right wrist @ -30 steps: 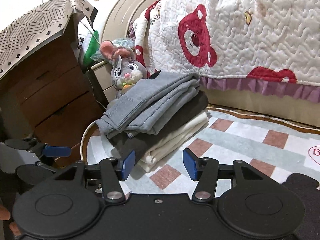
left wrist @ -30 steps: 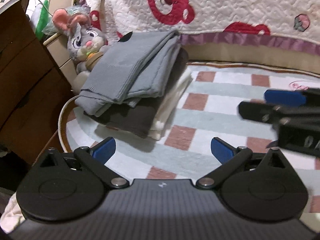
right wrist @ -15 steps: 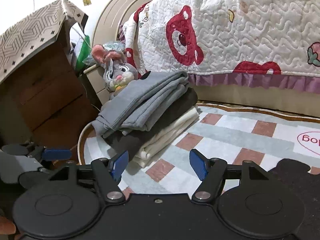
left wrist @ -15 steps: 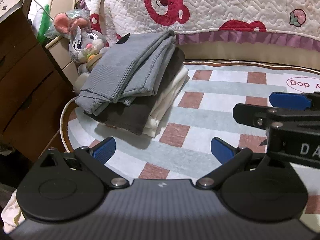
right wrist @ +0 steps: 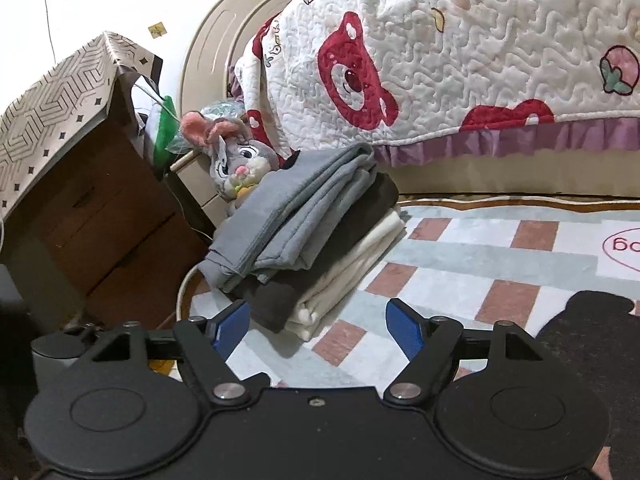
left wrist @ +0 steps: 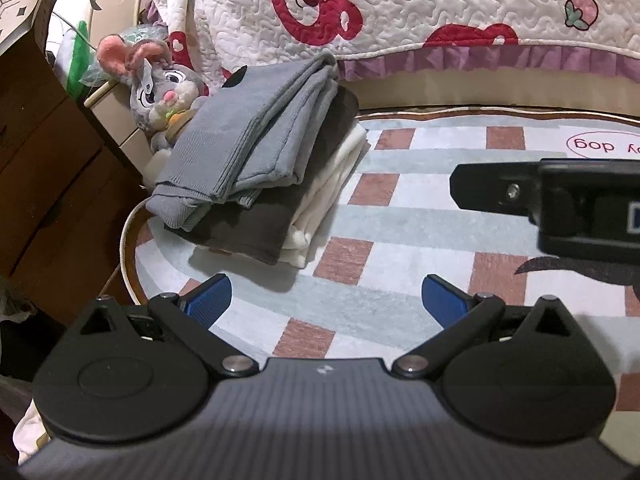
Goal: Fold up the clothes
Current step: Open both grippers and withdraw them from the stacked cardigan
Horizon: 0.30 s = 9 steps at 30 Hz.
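Bed: quilted cover (right wrist: 500, 48) with red bears hangs down the bed's side, purple frill along its hem; it fills the back of both views.
Rug: checked rug (left wrist: 400, 216) on the floor, pale blue, white and brick squares. It carries the clothes.
Cabinet: brown wooden cabinet (right wrist: 92, 216) at the left, patterned cloth on top.
Clothes: folded stack (left wrist: 264, 168) at the rug's left edge, just beside the cabinet. Grey garment on top, dark brown under it, cream at the bottom. Edges roughly squared; the grey top layer sits slightly skewed.
Plush toy: grey rabbit (right wrist: 240, 160) behind the stack, touching or nearly touching it; cannot tell which.
Left hand-held gripper: (left wrist: 326, 300) jaws spread wide, nothing between them, only rug below.
Right hand-held gripper: (right wrist: 318, 328) jaws opening, nothing between them; the stack's near corner lies just beyond the fingertips.
Step in hand: judged a gap between garments. The stack looks finished and both tools are free of cloth.
Next move: judged to call for finding the next unfolded piece and bringing it to the bare rug; it needs a two-point pinch so the piece can be laid flat.
Left view only: the right tool's body crossing from the right edge, a fuller oval logo with lettering on the rug, a scrap of cream cloth at the lower left corner.
Right view only: white wall, round headboard, a dark shape (right wrist: 592, 344) on the rug at lower right, possibly another garment; too little shows to say.
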Tool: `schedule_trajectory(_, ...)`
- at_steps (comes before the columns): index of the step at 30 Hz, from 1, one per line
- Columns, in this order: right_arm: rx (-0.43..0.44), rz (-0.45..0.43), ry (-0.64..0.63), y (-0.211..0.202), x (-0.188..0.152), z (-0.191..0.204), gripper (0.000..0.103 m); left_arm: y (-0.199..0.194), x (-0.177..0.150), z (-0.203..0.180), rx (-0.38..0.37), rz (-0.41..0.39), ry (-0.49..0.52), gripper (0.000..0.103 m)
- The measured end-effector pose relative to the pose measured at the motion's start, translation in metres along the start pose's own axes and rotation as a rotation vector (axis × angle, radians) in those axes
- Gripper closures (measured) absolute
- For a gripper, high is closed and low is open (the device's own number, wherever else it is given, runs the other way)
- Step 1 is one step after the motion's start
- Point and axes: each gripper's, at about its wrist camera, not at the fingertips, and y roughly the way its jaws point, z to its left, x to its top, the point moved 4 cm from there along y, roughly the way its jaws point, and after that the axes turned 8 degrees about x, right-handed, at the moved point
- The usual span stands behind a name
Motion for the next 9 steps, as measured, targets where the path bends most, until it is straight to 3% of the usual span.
schedule_trajectory(9,0.017,0.029,0.000,-0.0016,-0.0007,0.0015,0.024,-0.0071,0.0009,-0.0054,-0.044,0.000,0.011,0.000)
